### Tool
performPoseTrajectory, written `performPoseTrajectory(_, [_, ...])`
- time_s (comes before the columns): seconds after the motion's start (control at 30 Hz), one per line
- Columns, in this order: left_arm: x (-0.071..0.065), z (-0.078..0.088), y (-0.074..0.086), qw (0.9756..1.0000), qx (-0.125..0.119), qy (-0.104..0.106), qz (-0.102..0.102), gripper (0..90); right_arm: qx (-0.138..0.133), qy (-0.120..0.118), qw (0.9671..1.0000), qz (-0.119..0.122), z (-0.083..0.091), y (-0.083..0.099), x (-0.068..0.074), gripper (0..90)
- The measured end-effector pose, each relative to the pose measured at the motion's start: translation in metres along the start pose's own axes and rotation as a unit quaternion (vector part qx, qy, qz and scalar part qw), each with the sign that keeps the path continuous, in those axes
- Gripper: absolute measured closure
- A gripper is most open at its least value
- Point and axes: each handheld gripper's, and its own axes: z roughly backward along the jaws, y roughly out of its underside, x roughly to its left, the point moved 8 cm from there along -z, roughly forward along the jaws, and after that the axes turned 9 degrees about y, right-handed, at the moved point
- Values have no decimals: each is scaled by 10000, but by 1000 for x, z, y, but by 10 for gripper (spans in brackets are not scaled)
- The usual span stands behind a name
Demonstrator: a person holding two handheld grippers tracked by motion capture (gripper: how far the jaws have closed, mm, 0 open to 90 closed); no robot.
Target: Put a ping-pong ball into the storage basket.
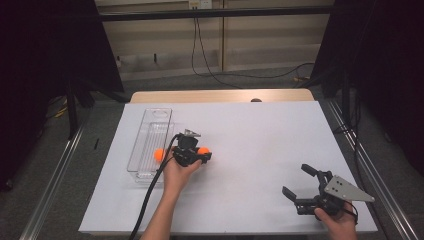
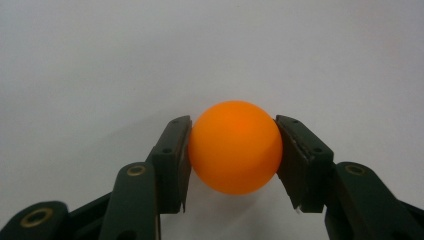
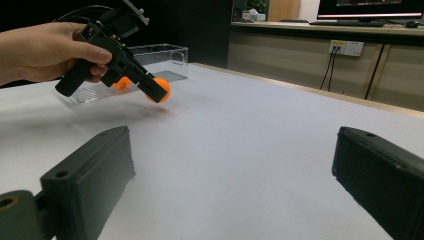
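My left gripper [image 1: 204, 154] is shut on an orange ball [image 2: 234, 147], which is squeezed between the two black pads above the white sheet. In the right gripper view the same ball [image 3: 161, 90] hangs at the tip of the left gripper [image 3: 159, 92], just off the surface. A second orange ball [image 1: 159, 154] lies inside the clear rectangular tray [image 1: 148, 127] to the left of that hand. My right gripper [image 1: 299, 182] is held open near the front right of the sheet, with nothing between its fingers [image 3: 90, 175].
A white sheet [image 1: 260, 130] covers the table, with a wooden edge [image 1: 220, 95] at the far side. Black cables trail from both grippers. Dark curtains and a metal frame stand around the table.
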Motion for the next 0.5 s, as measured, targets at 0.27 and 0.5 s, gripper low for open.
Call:
performPoseTrajectory(0.27, [-1, 6, -2, 10000, 38, -9, -61, 507, 7, -8, 10000, 1, 0, 0, 0, 27])
performPoseTrajectory(0.5, [-5, 10, -6, 9999, 19, 29, -118, 508, 8, -10, 10000, 11, 0, 0, 0, 27])
